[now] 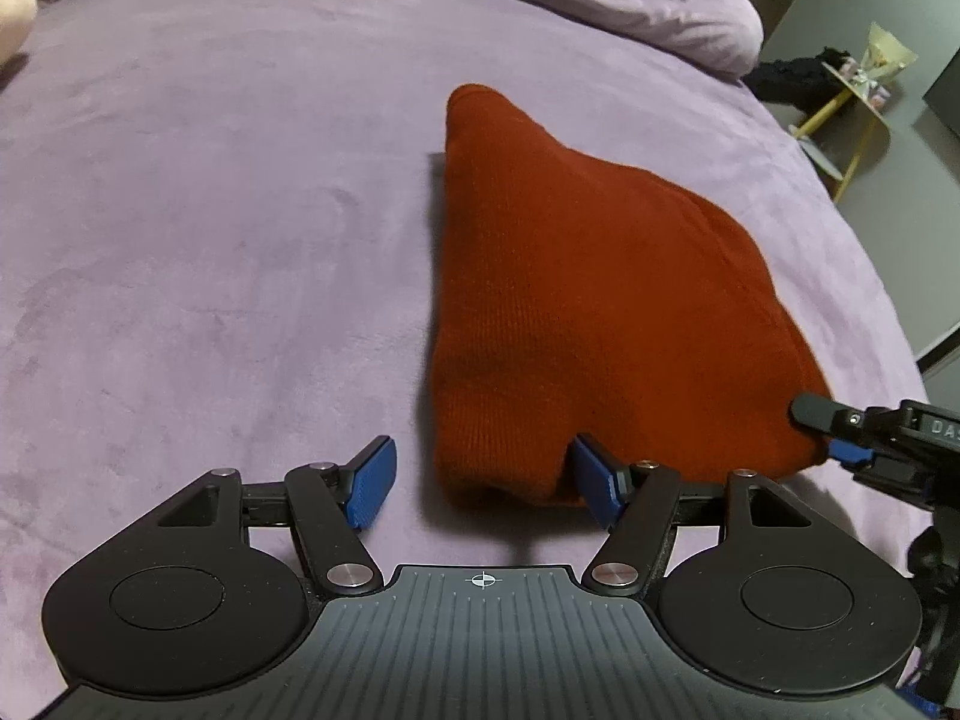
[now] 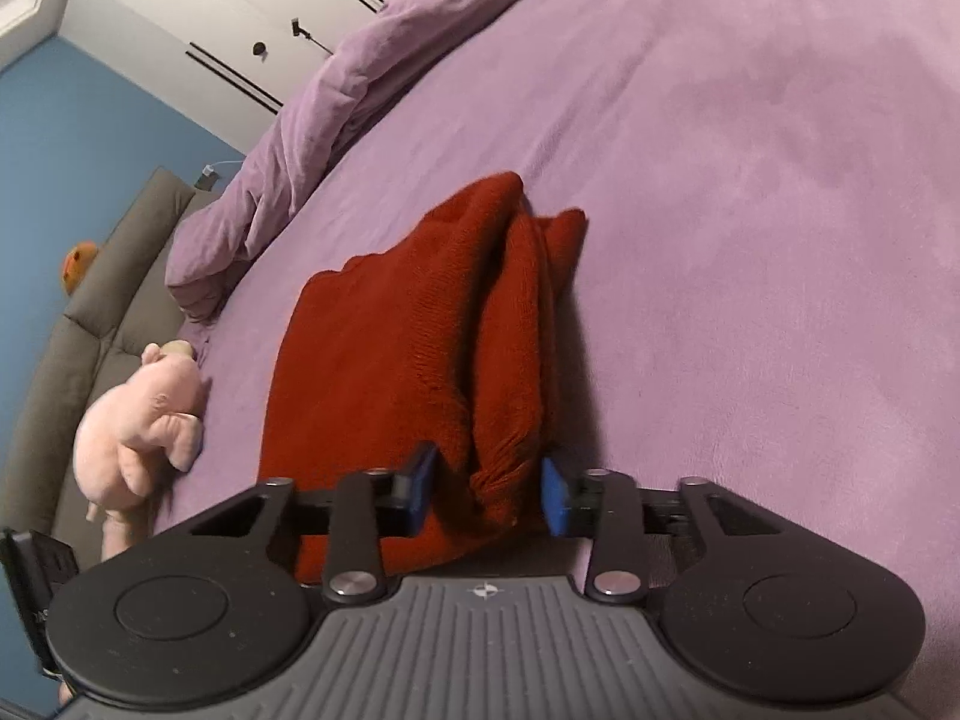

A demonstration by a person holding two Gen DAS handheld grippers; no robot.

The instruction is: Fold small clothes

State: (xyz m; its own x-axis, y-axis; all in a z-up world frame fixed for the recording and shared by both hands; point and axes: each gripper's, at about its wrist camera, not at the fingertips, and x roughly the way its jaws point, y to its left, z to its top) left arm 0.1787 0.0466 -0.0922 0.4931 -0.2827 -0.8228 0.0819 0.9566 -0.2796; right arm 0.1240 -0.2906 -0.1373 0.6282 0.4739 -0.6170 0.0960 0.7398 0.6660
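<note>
Red sweater (image 2: pixel 384 384) (folded), perhaps pinched

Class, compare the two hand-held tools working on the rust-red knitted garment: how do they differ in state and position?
The left tool stands wide, only one blue pad against the rust-red knitted garment; the right tool is narrower, pinching a bunched fold. The left tool sits at the garment's near edge; the right tool reaches in at its side corner. Both are black with blue pads, above the purple blanket.
</note>
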